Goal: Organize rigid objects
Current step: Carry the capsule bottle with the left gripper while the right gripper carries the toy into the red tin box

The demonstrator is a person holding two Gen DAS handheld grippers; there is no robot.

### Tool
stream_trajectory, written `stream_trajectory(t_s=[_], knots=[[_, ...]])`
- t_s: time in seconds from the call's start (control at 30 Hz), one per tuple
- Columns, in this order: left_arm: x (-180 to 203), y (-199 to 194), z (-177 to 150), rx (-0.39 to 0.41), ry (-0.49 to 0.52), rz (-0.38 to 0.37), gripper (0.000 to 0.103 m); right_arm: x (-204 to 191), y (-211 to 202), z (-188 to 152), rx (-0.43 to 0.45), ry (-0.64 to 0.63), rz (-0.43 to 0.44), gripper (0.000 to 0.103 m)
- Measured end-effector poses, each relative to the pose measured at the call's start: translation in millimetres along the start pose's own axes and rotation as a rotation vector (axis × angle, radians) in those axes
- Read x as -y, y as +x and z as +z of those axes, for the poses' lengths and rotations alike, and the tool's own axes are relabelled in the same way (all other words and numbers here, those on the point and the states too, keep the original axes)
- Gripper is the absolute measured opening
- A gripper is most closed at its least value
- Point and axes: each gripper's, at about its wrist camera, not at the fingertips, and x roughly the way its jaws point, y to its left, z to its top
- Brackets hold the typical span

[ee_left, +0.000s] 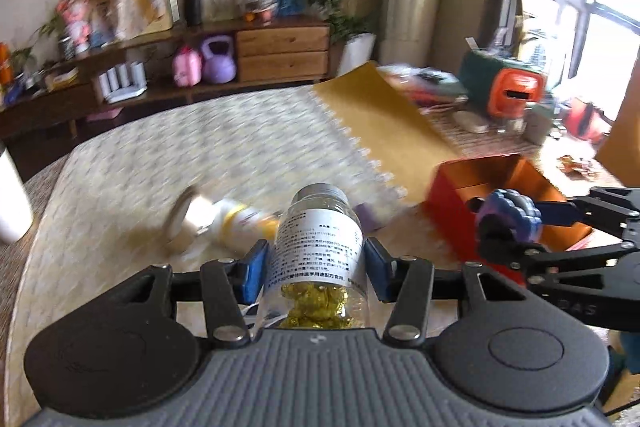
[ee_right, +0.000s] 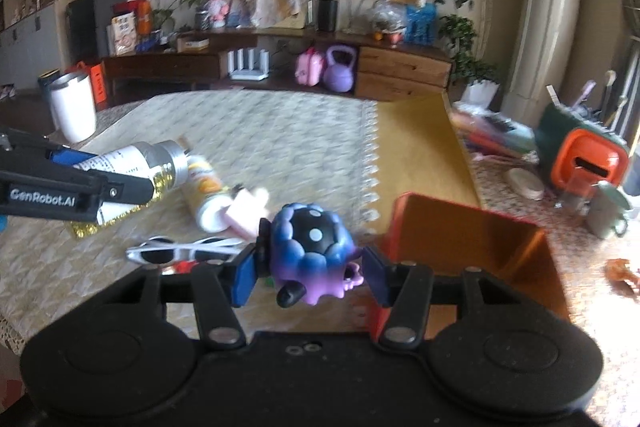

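My left gripper [ee_left: 316,269] is shut on a clear jar [ee_left: 318,251] with a white label, silver lid and gold-wrapped pieces inside, held above the table; it also shows in the right wrist view [ee_right: 136,167]. My right gripper [ee_right: 310,269] is shut on a blue-purple toy figure [ee_right: 316,253], just left of an open orange box [ee_right: 472,247]. The toy [ee_left: 510,217] and box [ee_left: 508,187] also show in the left wrist view. A white and yellow bottle [ee_right: 204,193], a pink block [ee_right: 246,213] and black-and-white sunglasses [ee_right: 180,251] lie on the tablecloth.
A patterned cloth [ee_right: 280,139] and a yellow mat [ee_right: 416,155] cover the table. A white tumbler [ee_right: 74,107] stands at the far left. An orange and green container [ee_right: 580,155] and clutter sit at the right. A wooden sideboard [ee_right: 280,67] is behind.
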Motion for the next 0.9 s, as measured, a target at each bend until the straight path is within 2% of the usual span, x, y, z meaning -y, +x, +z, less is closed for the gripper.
stream_trajectory(t_s=[0.23, 0.53, 0.77, 0.9], knots=[[57, 11, 24, 0.016, 0.073, -0.075, 0.050, 42, -9, -5, 0.002, 0.051, -0.075, 0.054], [125, 44, 45, 0.001, 0.165, -0.157, 0.050, 97, -6, -20, -0.037, 0.122, -0.154, 0.054], [166, 88, 59, -0.047, 0.205, -0.223, 0.050, 122, 1, -28, -0.062, 0.134, -0.180, 0.054], [181, 117, 62, -0.099, 0.222, -0.231, 0.050, 128, 10, -29, -0.078, 0.131, -0.176, 0.054]])
